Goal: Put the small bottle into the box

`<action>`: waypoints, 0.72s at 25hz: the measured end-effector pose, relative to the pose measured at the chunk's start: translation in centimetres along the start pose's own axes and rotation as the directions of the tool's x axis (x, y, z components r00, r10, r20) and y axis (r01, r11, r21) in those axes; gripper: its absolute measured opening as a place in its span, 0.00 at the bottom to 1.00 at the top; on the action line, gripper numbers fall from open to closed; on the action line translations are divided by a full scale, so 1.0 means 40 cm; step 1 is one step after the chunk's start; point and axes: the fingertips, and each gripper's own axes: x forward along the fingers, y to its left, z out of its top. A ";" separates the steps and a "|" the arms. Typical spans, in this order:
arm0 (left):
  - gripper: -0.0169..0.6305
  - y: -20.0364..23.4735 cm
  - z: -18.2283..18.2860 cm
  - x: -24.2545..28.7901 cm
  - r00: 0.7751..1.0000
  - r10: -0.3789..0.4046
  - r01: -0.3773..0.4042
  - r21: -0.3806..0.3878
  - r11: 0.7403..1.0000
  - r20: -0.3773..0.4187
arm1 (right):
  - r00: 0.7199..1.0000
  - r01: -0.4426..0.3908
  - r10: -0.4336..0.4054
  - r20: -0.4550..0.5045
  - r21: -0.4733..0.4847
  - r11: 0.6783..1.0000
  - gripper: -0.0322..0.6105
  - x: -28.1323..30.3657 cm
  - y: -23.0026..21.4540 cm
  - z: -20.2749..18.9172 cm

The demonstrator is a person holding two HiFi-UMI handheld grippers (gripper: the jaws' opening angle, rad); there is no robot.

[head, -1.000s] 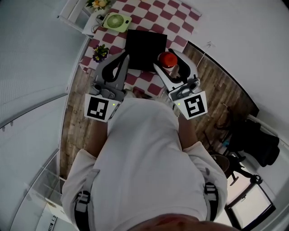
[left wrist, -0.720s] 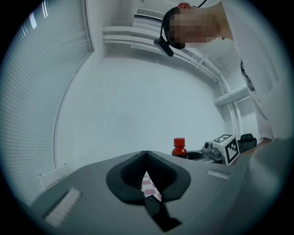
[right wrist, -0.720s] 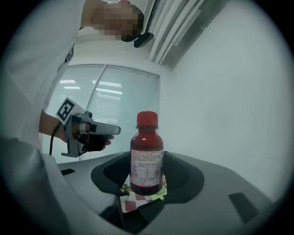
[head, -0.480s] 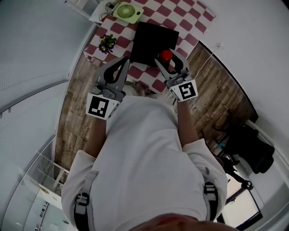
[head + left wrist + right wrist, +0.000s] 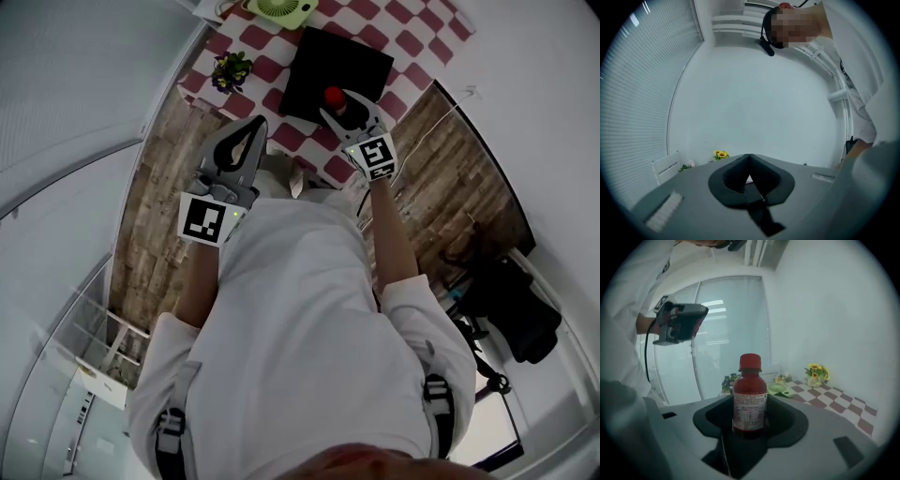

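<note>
The small bottle [image 5: 750,397], dark red with a red cap [image 5: 333,96] and a printed label, stands upright between the jaws of my right gripper [image 5: 750,422], which is shut on it. In the head view my right gripper [image 5: 337,106] holds the bottle over the near edge of the black box [image 5: 342,58] on the checkered table [image 5: 412,42]. My left gripper [image 5: 257,125] hangs to the left of the box, over the table's near edge. Its jaws meet at the tips with nothing between them [image 5: 749,158].
A green fan [image 5: 281,7] lies at the table's far end and a small flower pot [image 5: 232,67] stands near its left edge. Yellow flowers [image 5: 814,373] stand on the checkered cloth in the right gripper view. Wooden floor [image 5: 155,216] surrounds the table.
My right gripper has carried the bottle forward, from beside the box's near right corner to over its near edge. The left gripper has stayed in place, shut.
</note>
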 end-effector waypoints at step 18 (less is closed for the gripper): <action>0.03 0.063 -0.066 0.024 0.998 -0.056 0.056 -0.016 0.998 0.004 | 0.685 -0.226 0.015 -0.728 -0.193 0.955 0.40 0.085 0.030 -0.307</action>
